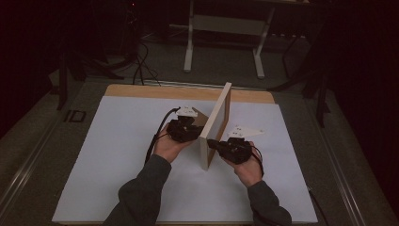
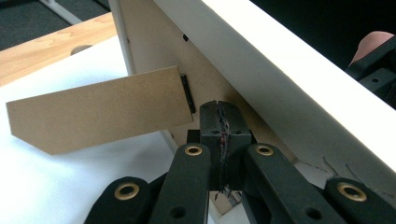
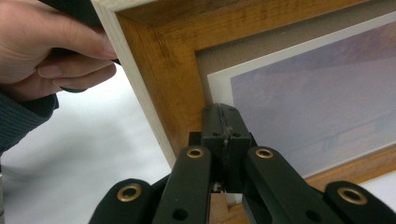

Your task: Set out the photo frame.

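two grippers flank one picture frame (image 1: 216,123), which stands on edge near the middle of the high view, on the white sheet (image 1: 117,155) that covers the table. its long axis runs from lower centre up toward the upper right of that view. the left gripper (image 1: 188,132) sits just left of the frame, at its brown back; in the left gripper view its jaws are pressed together with nothing between them, tips close to the backing board (image 2: 154,51), just below the cardboard stand flap (image 2: 98,114), which swings out to the left. the right gripper (image 1: 217,144) is on the opposite side, also closed and empty, its tips against the lower corner of the glass front (image 3: 317,102). both are about equally near; i judge the flap lies closest to the left one.
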Motion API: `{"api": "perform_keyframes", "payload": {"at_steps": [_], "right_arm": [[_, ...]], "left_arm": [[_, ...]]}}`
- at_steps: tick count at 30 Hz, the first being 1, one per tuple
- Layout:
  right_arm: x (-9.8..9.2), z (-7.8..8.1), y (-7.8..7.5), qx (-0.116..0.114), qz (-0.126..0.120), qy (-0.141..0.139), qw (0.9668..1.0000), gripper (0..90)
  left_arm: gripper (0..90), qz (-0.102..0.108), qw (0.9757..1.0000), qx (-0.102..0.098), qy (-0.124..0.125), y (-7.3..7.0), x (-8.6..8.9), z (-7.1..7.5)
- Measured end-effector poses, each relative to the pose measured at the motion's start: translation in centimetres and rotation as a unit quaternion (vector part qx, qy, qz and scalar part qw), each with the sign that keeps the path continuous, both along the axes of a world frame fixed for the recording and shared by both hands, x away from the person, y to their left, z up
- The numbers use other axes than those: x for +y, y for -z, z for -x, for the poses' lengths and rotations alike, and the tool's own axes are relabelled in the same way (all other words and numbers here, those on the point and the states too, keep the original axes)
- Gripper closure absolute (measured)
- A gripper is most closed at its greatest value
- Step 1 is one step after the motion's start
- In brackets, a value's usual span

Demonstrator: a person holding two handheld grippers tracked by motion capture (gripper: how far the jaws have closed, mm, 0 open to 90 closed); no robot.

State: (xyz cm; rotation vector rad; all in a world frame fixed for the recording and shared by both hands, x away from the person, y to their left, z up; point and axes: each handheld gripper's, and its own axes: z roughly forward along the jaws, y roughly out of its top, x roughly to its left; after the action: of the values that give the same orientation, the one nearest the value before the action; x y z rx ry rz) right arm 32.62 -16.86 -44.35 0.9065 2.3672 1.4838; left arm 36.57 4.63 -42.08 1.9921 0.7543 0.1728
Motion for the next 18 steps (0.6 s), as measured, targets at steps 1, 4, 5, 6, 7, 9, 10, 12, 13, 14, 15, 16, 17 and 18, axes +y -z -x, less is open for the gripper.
{"api": "perform_keyframes", "payload": {"at_steps": [1,4,5,6,7,9,10,12,13,14,15,16,17,18], "right_arm": [[0.1,0.0,0.0,0.000,0.001,0.000,1.0000,90.0],[0.3,-0.1,0.0,0.000,0.002,-0.001,1.0000,90.0],[0.4,-0.1,0.0,0.000,0.002,-0.001,1.0000,90.0],[0.4,-0.1,0.0,0.000,0.001,-0.001,1.0000,90.0],[0.4,-0.1,0.0,0.000,0.002,-0.001,1.0000,90.0],[0.4,-0.1,0.0,0.000,0.003,-0.002,1.0000,90.0],[0.3,-0.1,0.0,-0.001,0.004,-0.003,1.0000,89.7],[0.2,-0.1,0.0,-0.001,0.004,-0.003,1.0000,89.1],[0.2,-0.1,0.1,-0.001,0.003,-0.004,1.0000,88.8],[0.2,-0.1,0.1,-0.001,0.003,-0.004,1.0000,88.6],[0.1,0.0,0.1,-0.001,0.003,-0.004,1.0000,88.3],[0.1,0.0,0.1,-0.001,0.003,-0.005,1.0000,88.0],[0.1,0.0,0.1,-0.001,0.003,-0.005,1.0000,88.0],[0.0,0.1,0.0,-0.002,0.003,-0.005,1.0000,88.0]], "left_arm": [[90.0,0.001,1.0000,0.000,-0.002,0.0,0.1,0.0],[90.0,0.004,1.0000,-0.001,-0.006,0.1,0.3,0.0],[89.2,0.006,0.9999,-0.001,-0.010,0.2,0.4,0.0],[87.9,0.009,0.9999,0.001,-0.009,0.3,0.5,0.0],[86.9,0.012,0.9999,0.003,-0.009,0.3,0.5,0.0],[85.0,0.017,0.9998,0.006,-0.010,0.3,0.6,0.0],[84.0,0.018,0.9997,0.007,-0.011,0.3,0.6,0.0],[82.6,0.023,0.9996,0.010,-0.010,0.2,0.8,0.0],[81.9,0.027,0.9995,0.012,-0.010,0.2,0.8,0.0],[81.3,0.033,0.9993,0.014,-0.011,0.2,0.9,0.0],[80.6,0.037,0.9991,0.015,-0.012,0.1,1.0,-0.1],[80.3,0.042,0.9989,0.015,-0.013,0.1,1.2,-0.1],[80.1,0.042,0.9989,0.017,-0.015,0.0,1.3,-0.1],[79.8,0.042,0.9988,0.017,-0.018,0.0,1.3,-0.1]]}}
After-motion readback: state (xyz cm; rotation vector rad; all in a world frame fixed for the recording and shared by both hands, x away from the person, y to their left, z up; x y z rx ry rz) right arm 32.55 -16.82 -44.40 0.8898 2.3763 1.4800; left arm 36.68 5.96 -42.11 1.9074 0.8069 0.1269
